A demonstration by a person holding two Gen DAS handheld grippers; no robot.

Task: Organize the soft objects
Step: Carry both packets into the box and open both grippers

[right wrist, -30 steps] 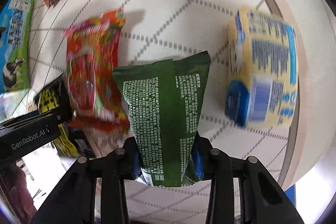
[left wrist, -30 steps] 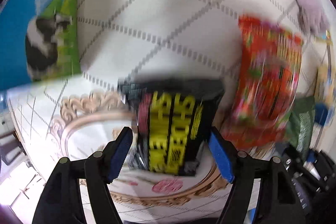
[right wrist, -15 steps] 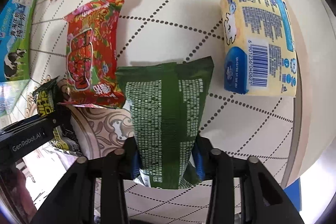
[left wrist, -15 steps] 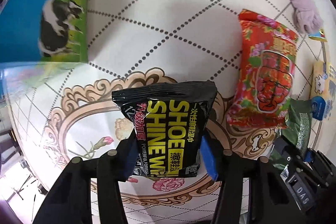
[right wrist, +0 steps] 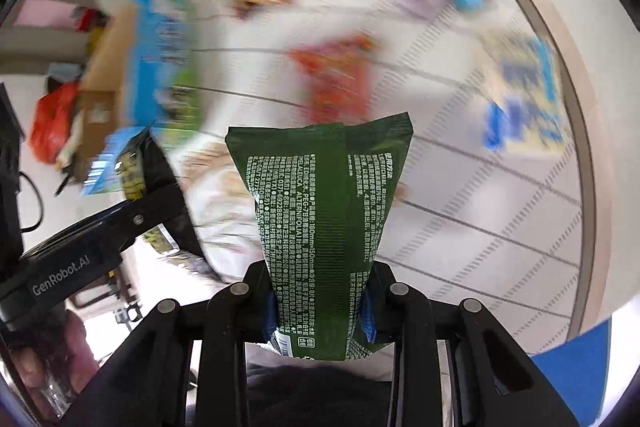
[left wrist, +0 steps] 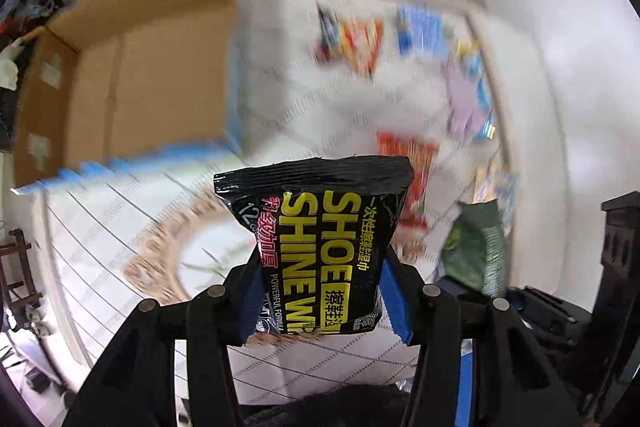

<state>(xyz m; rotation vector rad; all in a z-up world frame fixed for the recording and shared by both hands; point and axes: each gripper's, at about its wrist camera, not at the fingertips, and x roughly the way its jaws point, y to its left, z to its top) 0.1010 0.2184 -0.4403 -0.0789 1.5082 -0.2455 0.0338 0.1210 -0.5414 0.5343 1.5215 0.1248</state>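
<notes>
Two packets are up off the table, one in each set of tongs. The left gripper [left wrist: 320, 291] pinches the lower half of a black wipes packet [left wrist: 320, 247] between its blue pads [left wrist: 394, 303], with the yellow lettering facing the camera at the middle of the frame. The right gripper [right wrist: 320, 307] has just closed a little further on a green packet [right wrist: 320, 211], which stands between its jaws with white print showing; the same green packet also appears at the right edge of the left wrist view.

Below them lies a round table [right wrist: 500, 227] under a pale cloth with a dotted diamond pattern and a tan scrolled ornament [left wrist: 160, 259] at the lower left of the left wrist view. Everything on it is smeared by blur: a red packet [right wrist: 336, 79] at the centre, a yellow and blue pack [right wrist: 524, 83] near the right rim, something lilac [left wrist: 464, 99] further back, and orange and blue wrappers beyond.

An open cardboard box [left wrist: 132, 67] fills the upper left of the left wrist view, its near edge meeting a blue carton [right wrist: 160, 55] with green on it. Past the table, at the left of the right wrist view, a red bag [right wrist: 52, 123] lies among clutter I cannot make out.
</notes>
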